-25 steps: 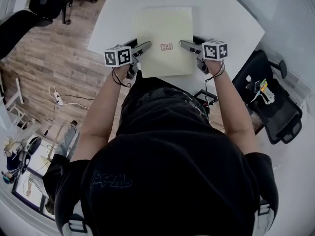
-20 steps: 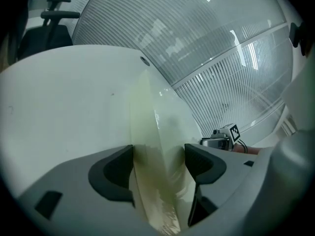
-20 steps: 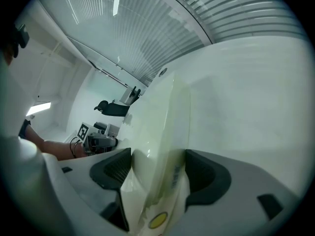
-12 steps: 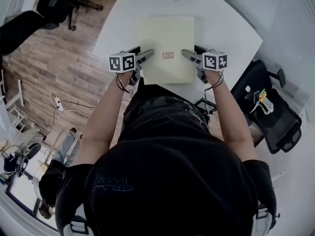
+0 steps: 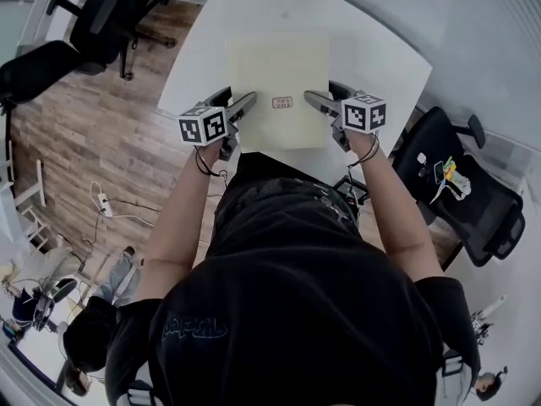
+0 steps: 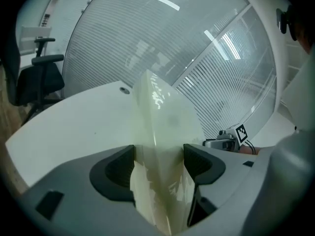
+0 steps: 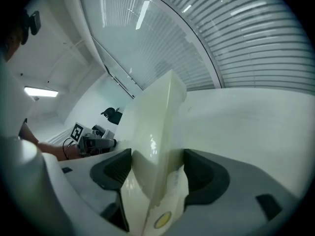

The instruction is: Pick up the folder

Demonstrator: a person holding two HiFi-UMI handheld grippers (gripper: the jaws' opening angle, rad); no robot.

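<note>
While the pale yellow folder (image 5: 277, 74) lies flat over the white table (image 5: 380, 53), straight ahead of the person at twelve o'clock, both grippers hold it by its side edges. The left gripper (image 5: 247, 101) bites the edge at the folder's eight o'clock. Its own view shows the jaws closed onto the translucent sheet, which runs edge-on between them. The right gripper (image 5: 311, 100) does the same at four o'clock, jaws pinched on the plastic. A small red label (image 5: 282, 102) sits between the two, near the folder's six o'clock edge.

The grasp looks made, so the step in hand is the lift itself. Whether the sheet has cleared the tabletop cannot be told. Raising it calls for both grippers to rise together and level, since thin plastic held at two edges is likely to sag or buckle in the middle.

One black office chair (image 5: 101, 15) stands off the table at ten o'clock, and another chair (image 5: 473, 197) at four o'clock.
</note>
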